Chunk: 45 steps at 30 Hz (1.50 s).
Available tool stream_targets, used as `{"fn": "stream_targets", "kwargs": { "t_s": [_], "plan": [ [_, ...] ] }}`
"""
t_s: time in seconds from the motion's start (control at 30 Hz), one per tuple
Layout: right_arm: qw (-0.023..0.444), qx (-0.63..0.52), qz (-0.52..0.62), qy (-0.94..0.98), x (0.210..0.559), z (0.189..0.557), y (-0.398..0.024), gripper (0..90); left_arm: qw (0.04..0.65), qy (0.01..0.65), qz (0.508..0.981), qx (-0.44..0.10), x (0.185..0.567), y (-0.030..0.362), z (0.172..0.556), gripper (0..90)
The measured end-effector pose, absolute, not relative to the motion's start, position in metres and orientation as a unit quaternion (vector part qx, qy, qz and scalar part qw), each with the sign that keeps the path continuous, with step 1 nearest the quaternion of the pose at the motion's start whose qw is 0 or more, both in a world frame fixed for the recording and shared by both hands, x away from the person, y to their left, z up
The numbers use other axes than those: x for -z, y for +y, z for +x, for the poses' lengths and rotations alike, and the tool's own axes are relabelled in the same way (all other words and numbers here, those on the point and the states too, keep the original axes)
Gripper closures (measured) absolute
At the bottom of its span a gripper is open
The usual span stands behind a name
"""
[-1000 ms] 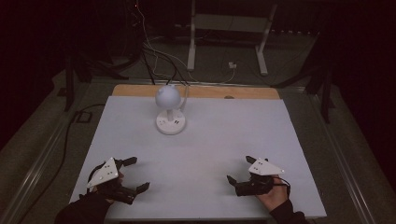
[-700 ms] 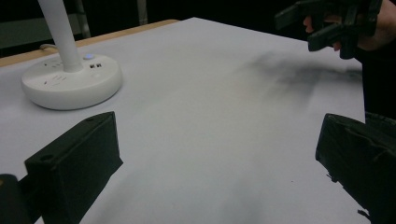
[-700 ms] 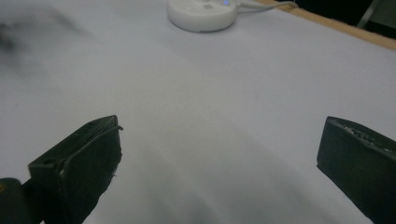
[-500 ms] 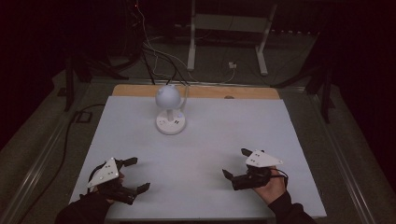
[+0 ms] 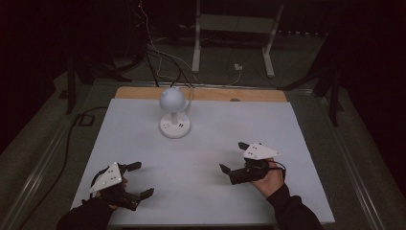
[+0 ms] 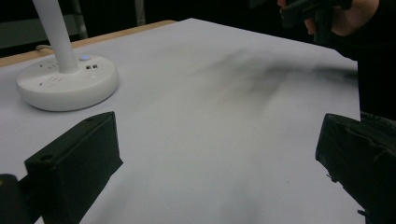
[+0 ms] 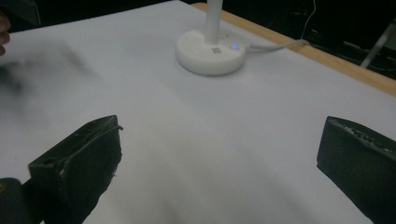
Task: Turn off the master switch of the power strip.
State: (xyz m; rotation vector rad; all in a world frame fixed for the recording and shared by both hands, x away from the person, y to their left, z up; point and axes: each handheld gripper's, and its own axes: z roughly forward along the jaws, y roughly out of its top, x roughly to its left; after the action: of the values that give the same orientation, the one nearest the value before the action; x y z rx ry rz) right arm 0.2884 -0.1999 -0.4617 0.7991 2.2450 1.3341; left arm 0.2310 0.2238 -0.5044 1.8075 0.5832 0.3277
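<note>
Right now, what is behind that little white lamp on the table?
Behind the lamp runs the table's bare wooden edge, and a white cable leaves the lamp's base toward it. Past that lies dark floor with more cables. The lamp's round head covers a patch of that edge.

In the left gripper view the round-based white desk lamp [image 6: 65, 79] loses its stem and head to the top edge. The right gripper view crops the same. A dark blur smears the white counter [image 6: 224, 140] there.
</note>
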Motion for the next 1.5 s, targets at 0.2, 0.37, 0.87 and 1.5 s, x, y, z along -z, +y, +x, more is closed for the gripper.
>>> {"fn": "stream_targets", "kwargs": {
  "t_s": [0.2,0.37,0.87,1.5],
  "plan": [
    [0.207,-0.486,0.275,0.803,0.452,0.300,-0.189,0.0,0.570,0.248,0.771,-0.139,0.504,0.224,0.231,0.4],
    [0.202,-0.489,0.267,0.805,0.449,0.310,-0.180,0.0,0.571,0.248,0.771,-0.138,0.505,0.224,0.231,0.4],
    [0.202,-0.496,0.247,0.808,0.447,0.338,-0.146,0.0,0.571,0.246,0.771,-0.137,0.504,0.223,0.231,0.4],
    [0.176,-0.515,0.272,0.794,0.462,0.378,-0.118,0.0,0.573,0.246,0.770,-0.134,0.504,0.224,0.231,0.4]
  ]
}}
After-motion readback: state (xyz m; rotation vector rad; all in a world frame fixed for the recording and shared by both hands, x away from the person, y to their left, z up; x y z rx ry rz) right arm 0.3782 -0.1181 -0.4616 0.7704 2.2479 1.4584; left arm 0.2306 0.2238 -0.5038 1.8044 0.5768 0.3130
